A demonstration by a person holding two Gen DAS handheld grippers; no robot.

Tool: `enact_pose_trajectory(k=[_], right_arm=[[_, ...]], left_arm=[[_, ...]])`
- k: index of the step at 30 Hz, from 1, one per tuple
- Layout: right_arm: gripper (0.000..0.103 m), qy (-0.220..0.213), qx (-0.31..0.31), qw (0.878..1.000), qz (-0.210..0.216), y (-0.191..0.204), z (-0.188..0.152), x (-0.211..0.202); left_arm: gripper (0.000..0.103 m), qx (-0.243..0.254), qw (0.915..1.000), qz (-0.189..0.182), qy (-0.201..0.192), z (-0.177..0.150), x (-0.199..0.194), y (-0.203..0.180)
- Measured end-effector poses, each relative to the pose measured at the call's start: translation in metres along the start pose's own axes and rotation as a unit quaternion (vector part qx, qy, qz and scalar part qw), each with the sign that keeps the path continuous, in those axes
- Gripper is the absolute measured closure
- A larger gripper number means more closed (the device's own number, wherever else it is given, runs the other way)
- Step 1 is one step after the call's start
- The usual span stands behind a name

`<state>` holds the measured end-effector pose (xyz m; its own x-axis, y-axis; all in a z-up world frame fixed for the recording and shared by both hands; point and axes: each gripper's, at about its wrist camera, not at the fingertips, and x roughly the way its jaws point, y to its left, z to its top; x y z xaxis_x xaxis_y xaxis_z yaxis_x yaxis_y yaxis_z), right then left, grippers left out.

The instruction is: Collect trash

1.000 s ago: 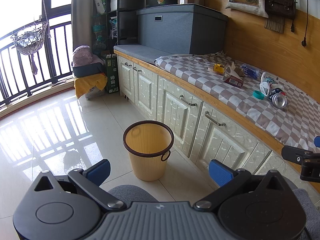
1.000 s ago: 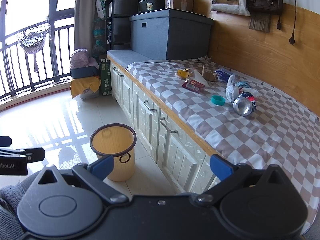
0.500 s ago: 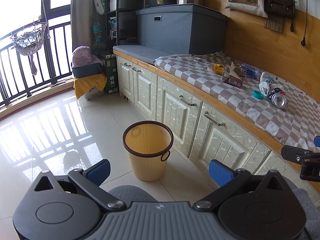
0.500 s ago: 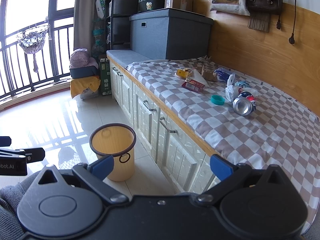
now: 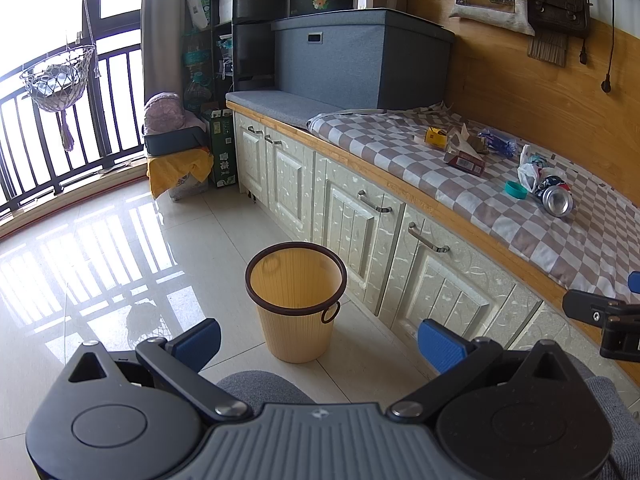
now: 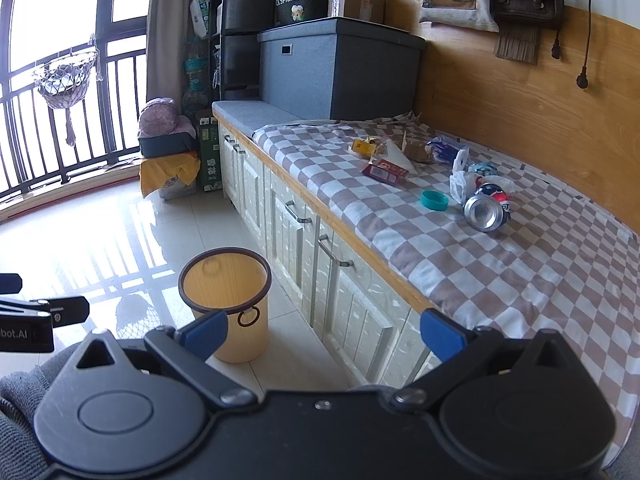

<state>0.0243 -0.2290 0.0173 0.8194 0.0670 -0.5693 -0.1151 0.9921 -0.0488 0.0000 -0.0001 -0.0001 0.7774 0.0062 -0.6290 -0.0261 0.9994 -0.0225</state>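
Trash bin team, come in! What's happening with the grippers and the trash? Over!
Left gripper open, empty. Right gripper open, empty. Can, teal lid, wrappers on checkered cloth; bin on floor, nothing blocking.

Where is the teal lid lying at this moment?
In the right wrist view, the teal lid lies on the checked cloth, just left of the tipped drink can and right of the red box.

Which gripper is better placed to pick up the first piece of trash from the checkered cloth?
Right, probably. The right gripper is open with the can ahead of it, and sits on the bench side. The left gripper, also open, faces the bin.
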Motion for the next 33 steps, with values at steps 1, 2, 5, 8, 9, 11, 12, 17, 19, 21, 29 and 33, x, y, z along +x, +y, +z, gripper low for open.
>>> enact_pose_trajectory(k=[1,2,5,8,9,11,12,17,19,21,29,33], right_arm=[[0.0,0.0,0.0,1.0,0.0,0.0,0.0001,-0.0002],[0.0,0.0,0.0,1.0,0.0,0.0,0.0001,-0.0004],[0.0,0.0,0.0,1.0,0.0,0.0,0.0003,-0.0009],[0.0,0.0,0.0,1.0,0.0,-0.0001,0.0004,-0.0011],[0.0,0.0,0.0,1.0,0.0,-0.0001,0.0004,-0.0011],[0.0,0.0,0.0,1.0,0.0,-0.0001,0.0005,-0.0013],[0.0,0.0,0.0,1.0,0.0,-0.0001,0.0005,-0.0012],[0.0,0.0,0.0,1.0,0.0,-0.0001,0.0005,-0.0011],[0.0,0.0,0.0,1.0,0.0,-0.0002,0.0005,-0.0013],[0.0,0.0,0.0,1.0,0.0,-0.0001,0.0004,-0.0012],[0.0,0.0,0.001,1.0,0.0,0.0001,0.0008,-0.0017],[0.0,0.0,0.0,1.0,0.0,0.0006,0.0011,-0.0025]], left_arm=[[0.0,0.0,1.0,0.0,0.0,0.0,0.0,0.0],[0.0,0.0,1.0,0.0,0.0,0.0,0.0,0.0],[0.0,0.0,1.0,0.0,-0.001,0.0,0.0,0.0001],[0.0,0.0,1.0,0.0,0.0,0.0,0.0,0.0],[0.0,0.0,1.0,0.0,0.0,0.0,0.0,0.0],[0.0,0.0,1.0,0.0,0.0,0.0,-0.0001,0.0],[0.0,0.0,1.0,0.0,0.0,0.0,0.0,0.0],[0.0,0.0,1.0,0.0,0.0,0.0,-0.0001,0.0],[0.0,0.0,1.0,0.0,0.0,0.0,-0.0001,0.0],[0.0,0.0,1.0,0.0,0.0,0.0,-0.0001,0.0],[0.0,0.0,1.0,0.0,-0.001,0.0,-0.0001,0.0],[0.0,0.0,1.0,0.0,-0.001,-0.0001,-0.0001,-0.0001]])
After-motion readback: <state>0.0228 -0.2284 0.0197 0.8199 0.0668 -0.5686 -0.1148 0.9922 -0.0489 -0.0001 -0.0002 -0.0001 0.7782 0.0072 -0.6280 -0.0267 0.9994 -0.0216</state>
